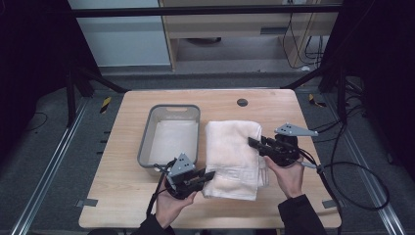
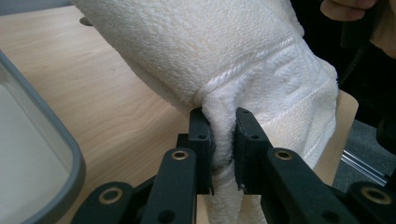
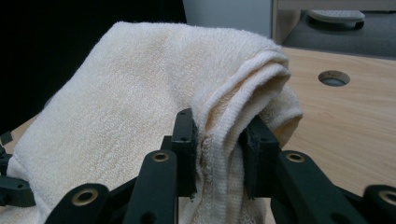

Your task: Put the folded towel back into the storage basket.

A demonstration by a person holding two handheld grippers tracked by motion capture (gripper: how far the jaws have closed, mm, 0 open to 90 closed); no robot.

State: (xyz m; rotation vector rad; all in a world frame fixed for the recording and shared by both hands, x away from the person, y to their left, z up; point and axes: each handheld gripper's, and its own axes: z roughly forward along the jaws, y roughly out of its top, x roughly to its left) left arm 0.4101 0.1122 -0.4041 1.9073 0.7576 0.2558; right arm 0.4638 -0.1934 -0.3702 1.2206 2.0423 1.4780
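both claws pinch the folded cream terry towel (image 1: 231,157): left claw (image 1: 208,175) at its near corner, right claw (image 1: 254,143) at its right edge. step in hand appears to be lifting; the next move likely calls for carrying it level over the grey plastic basket (image 1: 145,147) on the tabletop (image 1: 117,196).

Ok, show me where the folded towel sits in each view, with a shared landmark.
High view: towel centre-right on the table, right of the grey bin.
Left gripper view: towel fills the upper middle, pinched below.
Right gripper view: towel centre-left, edge pinched.
Shared landmark: round table hole.

Dim, soft light; dark surroundings
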